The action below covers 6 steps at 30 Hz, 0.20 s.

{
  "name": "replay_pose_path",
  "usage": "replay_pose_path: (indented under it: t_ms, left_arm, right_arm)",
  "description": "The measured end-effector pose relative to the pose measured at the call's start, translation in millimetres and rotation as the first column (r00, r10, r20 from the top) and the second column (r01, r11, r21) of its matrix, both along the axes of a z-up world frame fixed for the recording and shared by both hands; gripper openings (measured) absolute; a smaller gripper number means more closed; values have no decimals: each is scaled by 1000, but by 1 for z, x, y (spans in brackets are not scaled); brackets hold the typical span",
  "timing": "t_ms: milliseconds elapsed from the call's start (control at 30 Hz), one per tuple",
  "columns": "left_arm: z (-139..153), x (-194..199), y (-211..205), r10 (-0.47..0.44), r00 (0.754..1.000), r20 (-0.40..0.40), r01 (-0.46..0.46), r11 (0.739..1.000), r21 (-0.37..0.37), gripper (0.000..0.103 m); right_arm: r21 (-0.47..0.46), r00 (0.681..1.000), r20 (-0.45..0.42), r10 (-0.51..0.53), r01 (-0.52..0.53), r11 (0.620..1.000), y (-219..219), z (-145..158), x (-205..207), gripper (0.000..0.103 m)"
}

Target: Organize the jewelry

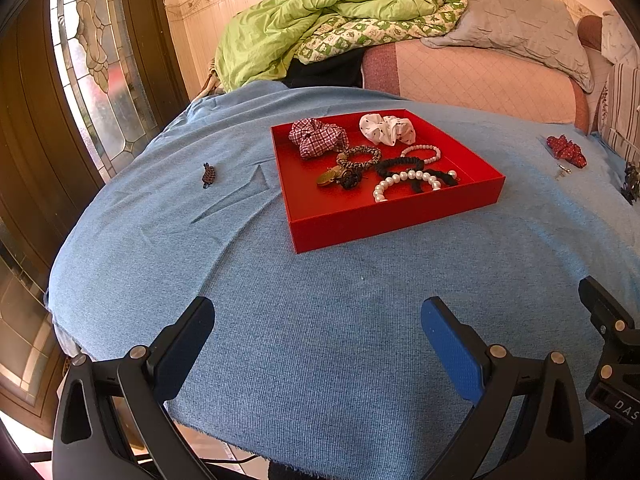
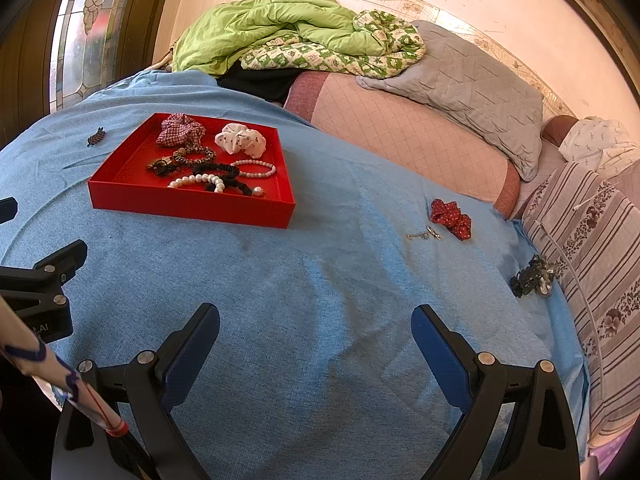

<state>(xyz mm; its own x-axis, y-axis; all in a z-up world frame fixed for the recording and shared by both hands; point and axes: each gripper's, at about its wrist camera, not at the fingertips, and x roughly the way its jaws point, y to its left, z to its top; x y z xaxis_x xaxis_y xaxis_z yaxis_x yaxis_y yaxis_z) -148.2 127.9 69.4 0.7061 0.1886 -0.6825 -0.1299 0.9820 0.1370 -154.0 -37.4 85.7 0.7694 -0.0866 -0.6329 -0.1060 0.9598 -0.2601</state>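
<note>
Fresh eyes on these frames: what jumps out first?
The shallow bright red tray at mid-table on the blue cloth, holding a plaid scrunchie, a white scrunchie and a white pearl bracelet. Next, strays outside it: a red polka-dot scrunchie on the right, a small dark hair clip on the left. Both the left gripper and the right gripper are open, empty.

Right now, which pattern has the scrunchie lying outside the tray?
The scrunchie is red with small white dots, seen best in the right wrist view.

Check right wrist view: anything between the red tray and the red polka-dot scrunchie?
Nothing: only bare blue cloth between red tray and red polka-dot scrunchie. Silver chain lies just nearer the camera.
</note>
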Motion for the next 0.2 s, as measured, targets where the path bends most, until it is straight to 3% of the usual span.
replay_pose_path:
  t_ms: [100,200]
  left_arm:
    - [-2,0,-1,-7,1000,-28,7,1000,17,103]
    - [1,-5,-2,-9,1000,3,9,1000,29,103]
  right_arm:
    - [1,1000,-1,0,0,1000,0,0,0,98]
    - [28,1000,-19,-8,8,1000,-7,-2,2,98]
